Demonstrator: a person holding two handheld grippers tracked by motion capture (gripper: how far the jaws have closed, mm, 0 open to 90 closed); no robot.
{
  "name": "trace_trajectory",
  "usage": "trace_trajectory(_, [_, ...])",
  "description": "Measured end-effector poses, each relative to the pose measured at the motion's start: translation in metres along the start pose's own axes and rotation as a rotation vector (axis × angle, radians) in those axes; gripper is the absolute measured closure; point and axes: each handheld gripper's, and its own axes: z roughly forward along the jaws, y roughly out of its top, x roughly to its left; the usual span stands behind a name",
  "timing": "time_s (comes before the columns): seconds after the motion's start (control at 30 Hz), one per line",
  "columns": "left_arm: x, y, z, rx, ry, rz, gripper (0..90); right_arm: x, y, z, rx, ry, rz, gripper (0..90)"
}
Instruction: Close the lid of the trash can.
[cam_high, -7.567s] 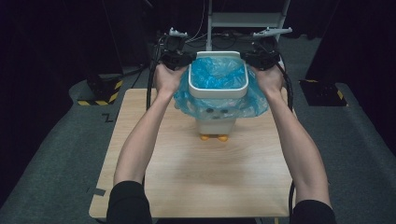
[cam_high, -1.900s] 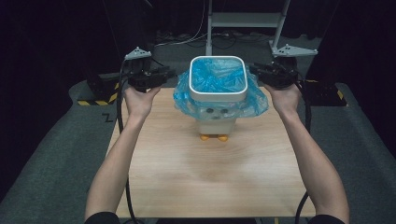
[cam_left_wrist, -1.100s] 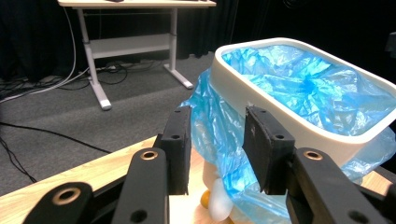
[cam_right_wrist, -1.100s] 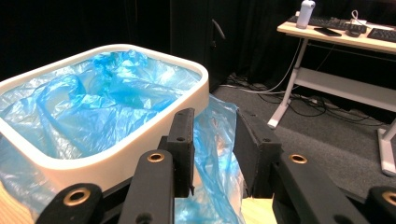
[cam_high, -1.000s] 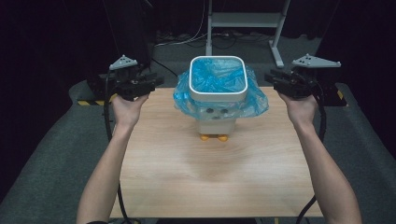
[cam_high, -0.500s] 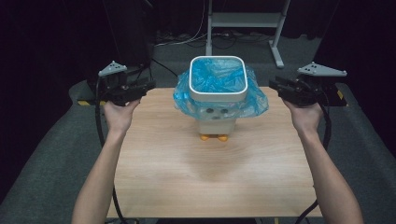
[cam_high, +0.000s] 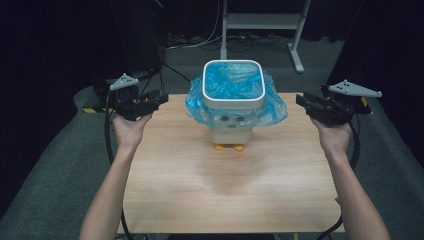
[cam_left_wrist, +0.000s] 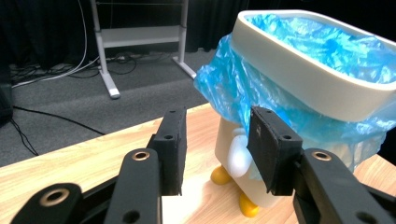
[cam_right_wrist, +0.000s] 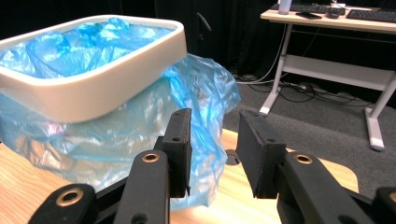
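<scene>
A small white bin with orange feet stands at the back middle of the wooden table. A blue plastic bag lines it and hangs out from under its white rim. My left gripper hovers over the table's left edge, pointing at the bin. It is open, its jaws have just been opening, and nothing is between them. My right gripper is open at the right edge, also empty. The left gripper view has the bin beyond my left gripper. The bag hangs beyond my right gripper.
A grey desk frame and cables stand on the carpet behind the table. A dark box with yellow-black striping lies on the floor at the left. A desk with keyboards is at the back of the right gripper view.
Both hands, at the bin's rim in the oldest frame, have drawn apart to the table's side edges. Over the last second they sank a little and moved further outward.
</scene>
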Motion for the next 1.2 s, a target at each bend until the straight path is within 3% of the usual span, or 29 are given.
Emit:
trace_trajectory(0.13, [0.000,-0.007,-0.001,0.001,0.003,-0.014,57.0,-0.003,-0.009,-0.004,-0.001,-0.010,0.009,64.8])
trace_trajectory(0.5, [-0.004,-0.025,0.004,0.023,0.034,0.000,55.0,-0.008,-0.035,-0.002,0.010,-0.003,0.053,63.1])
trace_trajectory(1.2, [-0.006,-0.058,0.021,0.062,0.054,-0.020,53.5,-0.007,-0.067,0.009,0.035,-0.006,0.075,62.5])
